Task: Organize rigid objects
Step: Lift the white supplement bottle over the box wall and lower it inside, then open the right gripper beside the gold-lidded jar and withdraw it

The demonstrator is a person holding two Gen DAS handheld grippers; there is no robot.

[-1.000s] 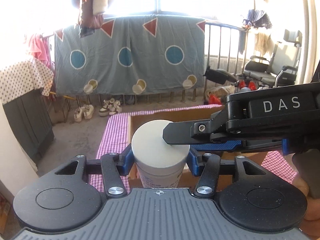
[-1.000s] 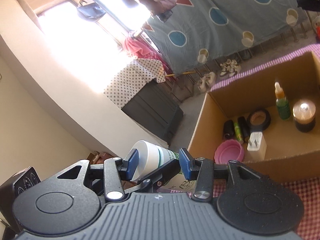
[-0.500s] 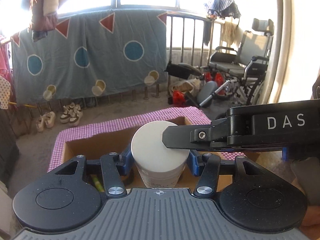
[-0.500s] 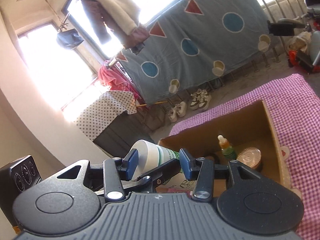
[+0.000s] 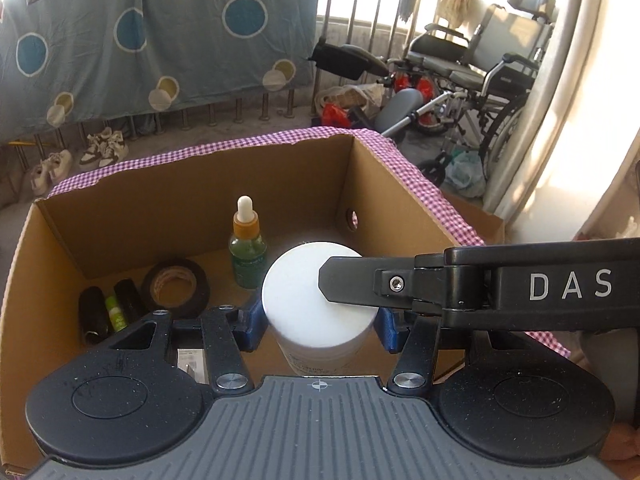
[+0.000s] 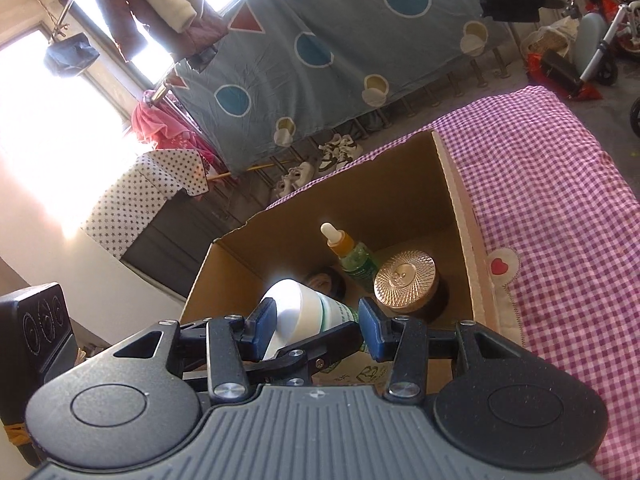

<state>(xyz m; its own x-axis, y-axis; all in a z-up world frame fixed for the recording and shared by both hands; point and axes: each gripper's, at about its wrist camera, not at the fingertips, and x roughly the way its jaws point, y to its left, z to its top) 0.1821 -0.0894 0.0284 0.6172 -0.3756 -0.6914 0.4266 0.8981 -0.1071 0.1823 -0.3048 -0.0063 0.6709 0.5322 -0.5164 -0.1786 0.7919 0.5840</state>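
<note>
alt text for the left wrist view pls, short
A white-lidded jar is held between the left gripper fingers, with the right gripper also gripping it from the right side, above an open cardboard box. Inside the box: a green dropper bottle, a roll of black tape and small dark tubes.

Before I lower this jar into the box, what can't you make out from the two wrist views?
- Box floor under the white jar: hidden by jar and left tool, left wrist view.
- Jar label: too small, partly behind the right tool.
- White item at the near wall: mostly behind the left tool.
- Gold-lidded jar: hidden in the left view.
</note>
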